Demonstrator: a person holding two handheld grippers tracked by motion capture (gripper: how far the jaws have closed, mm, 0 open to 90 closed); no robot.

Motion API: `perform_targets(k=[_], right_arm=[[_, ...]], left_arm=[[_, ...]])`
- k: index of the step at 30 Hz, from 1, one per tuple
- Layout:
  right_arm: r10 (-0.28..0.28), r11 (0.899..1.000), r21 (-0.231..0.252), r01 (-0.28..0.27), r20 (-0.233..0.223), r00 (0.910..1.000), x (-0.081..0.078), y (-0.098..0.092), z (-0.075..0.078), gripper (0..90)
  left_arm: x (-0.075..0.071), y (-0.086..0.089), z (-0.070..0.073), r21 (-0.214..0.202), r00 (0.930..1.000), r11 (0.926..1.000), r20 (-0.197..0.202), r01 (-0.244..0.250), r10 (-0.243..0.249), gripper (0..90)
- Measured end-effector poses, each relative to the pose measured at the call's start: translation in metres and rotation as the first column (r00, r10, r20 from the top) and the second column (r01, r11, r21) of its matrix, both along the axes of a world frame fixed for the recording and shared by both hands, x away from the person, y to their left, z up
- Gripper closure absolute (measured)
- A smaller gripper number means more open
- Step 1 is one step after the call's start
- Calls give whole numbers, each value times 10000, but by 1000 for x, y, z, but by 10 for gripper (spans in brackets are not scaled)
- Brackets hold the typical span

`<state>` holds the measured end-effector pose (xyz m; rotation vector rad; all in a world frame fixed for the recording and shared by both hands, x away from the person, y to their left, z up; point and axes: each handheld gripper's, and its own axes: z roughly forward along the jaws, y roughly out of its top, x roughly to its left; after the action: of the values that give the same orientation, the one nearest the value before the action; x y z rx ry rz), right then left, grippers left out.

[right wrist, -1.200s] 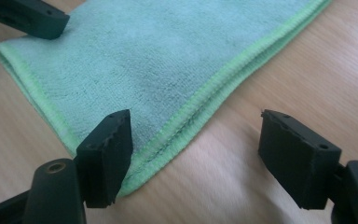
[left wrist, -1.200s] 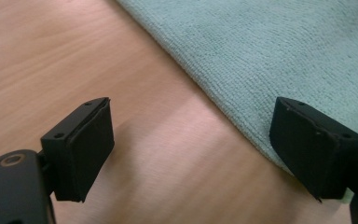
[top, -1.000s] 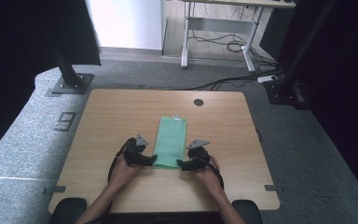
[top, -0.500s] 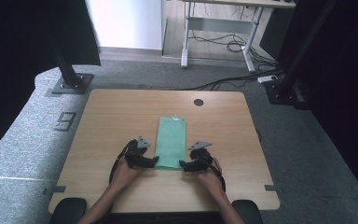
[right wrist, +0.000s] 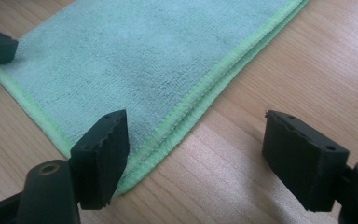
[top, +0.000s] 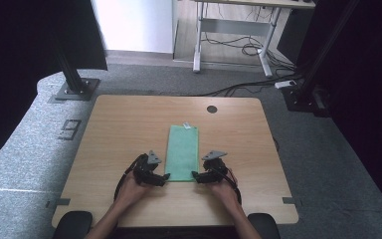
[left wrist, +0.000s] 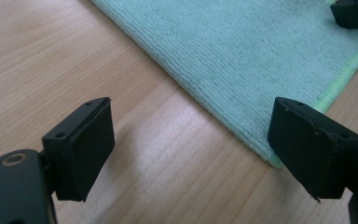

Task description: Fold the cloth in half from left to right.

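Note:
A green folded towel (top: 182, 152) lies lengthwise in the middle of the wooden table (top: 119, 129), with a small white tag at its far end. My left gripper (top: 165, 176) rests low at the towel's near left corner, open. In the left gripper view the towel (left wrist: 242, 51) runs past the right-hand jaw, and bare wood lies between the open left gripper (left wrist: 191, 116). My right gripper (top: 195, 175) sits at the near right corner, also open. Its own view has the towel's stitched double edge (right wrist: 200, 93) running between the jaws of the right gripper (right wrist: 198, 121), not pinched.
A round cable hole (top: 212, 109) is in the table's far side. Bare wood surrounds the towel to the left and right. The table's near edge (top: 179, 219) is close behind both hands. A desk frame and cables stand on the floor beyond the table.

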<state>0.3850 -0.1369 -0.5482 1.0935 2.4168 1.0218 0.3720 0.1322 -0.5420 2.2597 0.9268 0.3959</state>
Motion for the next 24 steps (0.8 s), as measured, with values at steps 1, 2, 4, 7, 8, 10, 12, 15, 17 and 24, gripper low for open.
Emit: perform_targets(k=[1, 2, 4, 7, 8, 10, 12, 15, 17, 24], right_arm=[[6, 10000, -2, -6, -5, 10000, 0, 0, 0, 223], [42, 10000, -18, -42, -10, 10000, 1, 0, 0, 224], [87, 10000, 44, -87, -15, 10000, 1, -1, 1, 227], [80, 9996, 280, -83, 110, 9999, -1, -8, 7, 215], [46, 9993, 374, -52, 156, 9999, -2, -11, 10, 209], [-22, 9988, 492, 9, 261, 9997, -4, -18, 15, 201], [-175, 9983, 569, 158, 307, 9994, -7, -26, 19, 176], [-318, 9976, 626, 300, 287, 9991, -11, -40, 22, 138], [-333, 9973, 658, 313, 302, 9990, -13, -45, 22, 129], [-209, 9986, 473, 218, -196, 9996, -23, -63, 9, 10]], left_arm=[[1, 0, -1, -89, 10000, 10000, -63, -6, 6, 147], [1, 1, -1, -143, 10000, 9999, -73, 0, -1, 147], [1, 2, 0, -338, 9999, 9994, -109, 23, -26, 145], [-1, 5, 7, -682, 9999, 9976, -112, 109, -117, 141], [-2, 6, 9, -733, 9999, 9972, -85, 140, -146, 141], [-5, 9, 13, -759, 9998, 9969, -62, 194, -199, 139], [-10, 14, 15, -714, 9997, 9972, -76, 223, -229, 129], [-18, 25, 14, -460, 9998, 9988, -77, 169, -173, 115], [-21, 32, 13, -305, 9999, 9995, -150, 75, -79, 100], [-18, 58, 6, -234, 9977, 9989, -554, -409, 396, 47]])
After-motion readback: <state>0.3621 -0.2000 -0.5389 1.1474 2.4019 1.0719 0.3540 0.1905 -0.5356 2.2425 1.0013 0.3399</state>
